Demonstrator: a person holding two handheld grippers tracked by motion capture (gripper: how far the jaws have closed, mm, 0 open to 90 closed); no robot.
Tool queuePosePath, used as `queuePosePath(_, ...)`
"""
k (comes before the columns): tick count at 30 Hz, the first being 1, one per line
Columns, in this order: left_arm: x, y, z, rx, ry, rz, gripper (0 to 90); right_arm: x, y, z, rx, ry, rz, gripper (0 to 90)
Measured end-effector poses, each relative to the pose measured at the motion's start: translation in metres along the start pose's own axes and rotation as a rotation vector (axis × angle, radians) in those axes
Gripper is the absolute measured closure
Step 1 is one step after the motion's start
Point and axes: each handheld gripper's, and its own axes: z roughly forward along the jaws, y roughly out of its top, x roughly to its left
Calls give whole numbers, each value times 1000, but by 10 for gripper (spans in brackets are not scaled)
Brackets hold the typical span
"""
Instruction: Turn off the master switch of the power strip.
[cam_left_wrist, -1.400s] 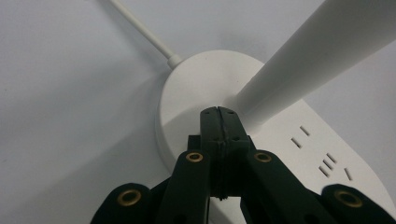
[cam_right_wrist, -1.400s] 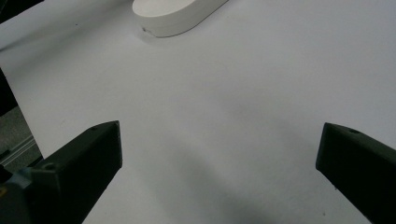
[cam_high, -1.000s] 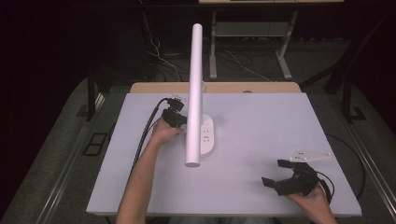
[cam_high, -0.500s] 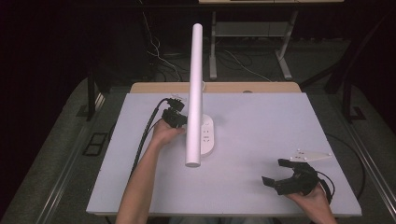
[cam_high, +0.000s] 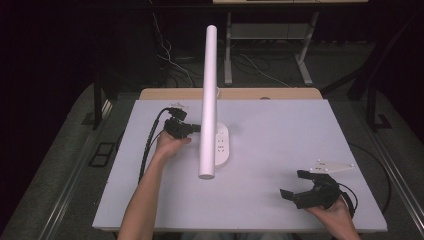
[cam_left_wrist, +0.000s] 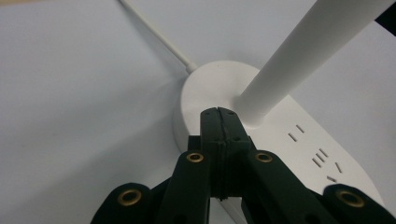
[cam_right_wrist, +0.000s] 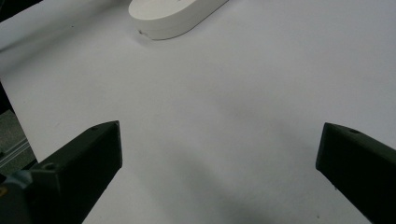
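A white desk lamp stands at the middle of the white table (cam_high: 280, 135). Its oval base (cam_high: 223, 147) carries socket slots, and a long white tube (cam_high: 209, 95) rises from it. My left gripper (cam_high: 196, 128) is shut with nothing between its jaws. In the left gripper view the closed tips (cam_left_wrist: 218, 112) sit over the top of the base (cam_left_wrist: 205, 86), right at the foot of the tube (cam_left_wrist: 299, 51). My right gripper (cam_high: 291, 184) rests open near the table's front right. In the right gripper view its jaws (cam_right_wrist: 219, 140) stand wide over bare table, with the base (cam_right_wrist: 173, 16) far ahead.
The lamp's thin white cord (cam_left_wrist: 159, 37) runs off from the base across the table. A black cable (cam_high: 150, 145) trails from the left gripper over the table's left side. Behind the table lie a wooden edge (cam_high: 250, 93), floor cables and a desk frame (cam_high: 305, 65).
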Motion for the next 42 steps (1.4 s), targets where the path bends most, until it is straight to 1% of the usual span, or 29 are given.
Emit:
queuePosePath(1, 0, 1, -6, -12, 1, 11, 899, 0, 0, 0, 0, 0, 1, 0)
queuePosePath(2, -1, 1, -9, -23, 0, 11, 899, 0, 0, 0, 0, 0, 1, 0)
queuePosePath(3, -1, 1, -9, -23, 0, 11, 898, 0, 0, 0, 0, 0, 1, 0)
queuePosePath(5, -2, 2, -19, -36, -5, 25, 896, 0, 0, 0, 0, 0, 1, 0)
queuePosePath(6, -2, 2, -19, -36, -5, 25, 896, 0, 0, 0, -1, 1, 3, 0)
queuePosePath(9, -4, 0, -28, -56, -4, 34, 877, 0, 0, 0, -2, 2, 3, 0)
queuePosePath(11, -7, -6, -36, -77, -6, 28, 862, 0, 0, 0, -3, 3, 3, 0)
queuePosePath(15, -10, -12, -43, -91, -7, 27, 813, 1, 0, 1, -1, 6, 1, 0)
queuePosePath(16, -11, -16, -48, -113, -9, 19, 794, 1, 0, 1, -2, 7, 0, 0)
queuePosePath(17, -11, -16, -48, -113, -9, 19, 768, 1, 0, 1, -1, 8, 0, 0)
queuePosePath(18, -13, -19, -53, -123, -10, 8, 734, 1, 1, 1, 0, 9, 0, 0)
queuePosePath(19, -13, -19, -53, -123, -10, 8, 699, 1, 1, 1, 0, 9, 0, 0)
queuePosePath(20, -13, -20, -56, -132, -11, 9, 699, 1, 1, 1, 0, 9, 0, 0)
queuePosePath(21, -15, -22, -60, -140, -14, 6, 615, 1, 1, 1, -1, 10, -1, 0)
queuePosePath(22, -16, -23, -62, -144, -16, 3, 558, 1, 1, 1, -1, 10, -1, 0)
queuePosePath(23, -16, -24, -65, -149, -15, 6, 483, 1, 1, 1, -2, 9, -1, 0)
queuePosePath(24, -17, -26, -68, -152, -21, -1, 406, 1, 1, 1, -1, 11, 2, 0)
queuePosePath(26, -19, -30, -73, -159, -19, -1, 280, 1, 1, 1, -3, 10, 4, 0)
queuePosePath(28, -22, -38, -80, -167, -38, -17, 172, 1, 1, 1, -4, 10, 4, 0)
queuePosePath(29, -22, -38, -80, -167, -38, -17, 145, 1, 1, 1, -3, 10, 4, 0)
queuePosePath(30, -24, -44, -84, -173, -49, -17, 122, 1, 1, 1, -3, 9, 3, 0)
queuePosePath(32, -25, -47, -86, -173, -49, -20, 53, 1, 1, 1, -2, 10, 3, 0)
queuePosePath(33, -26, -50, -88, -172, -56, -18, 20, 1, 1, 1, -2, 11, 1, 0)
queuePosePath(34, -28, -55, -92, -167, -46, -5, 0, 1, 1, 1, -2, 11, 0, 0)
queuePosePath(35, -28, -55, -92, -167, -46, -5, 0, 1, 1, 1, -2, 11, 0, 0)
queuePosePath(37, -32, -59, -97, -171, -41, 0, 0, 1, 1, 1, -3, 10, 1, 0)
queuePosePath(38, -36, -63, -102, -177, -31, 5, 0, 1, 1, 1, -2, 11, 0, 0)
queuePosePath(39, -36, -63, -102, -177, -31, 5, 0, 2, 1, 1, -2, 10, -2, 0)
queuePosePath(42, -41, -70, -109, -182, -16, 30, 0, 2, 1, 1, -4, 10, -4, 0)
